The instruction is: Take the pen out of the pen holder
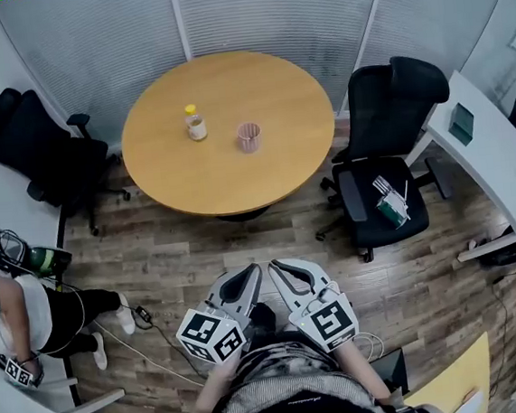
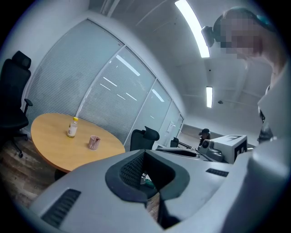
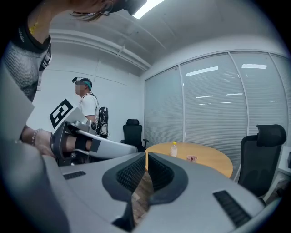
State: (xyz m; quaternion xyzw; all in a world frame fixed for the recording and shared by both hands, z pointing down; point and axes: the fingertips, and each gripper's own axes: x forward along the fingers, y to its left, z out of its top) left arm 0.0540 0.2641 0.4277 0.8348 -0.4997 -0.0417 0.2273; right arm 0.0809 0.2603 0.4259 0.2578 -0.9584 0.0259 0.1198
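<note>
2 closed, empty tools, my left gripper (image 1: 252, 276) and right gripper (image 1: 280, 270), hang well short of the round table (image 1: 281, 167), where the pink pen holder (image 1: 249, 137) stands near its middle beside a bottle (image 1: 196, 123), any pen too small to make out.

The round table (image 1: 236, 171) is warm honey-tan wood. Near its middle, the pen holder (image 1: 249, 137) is dusty pink with fine vertical ribs. The bottle (image 1: 196, 123), nearer the far edge, is pale with a yellow cap. The floor (image 1: 173, 264) shows grey-brown planks. The left gripper (image 1: 251, 274) and right gripper (image 1: 278, 270) are pale grey, and their marker cubes (image 1: 211, 334) carry black-and-white squares.
</note>
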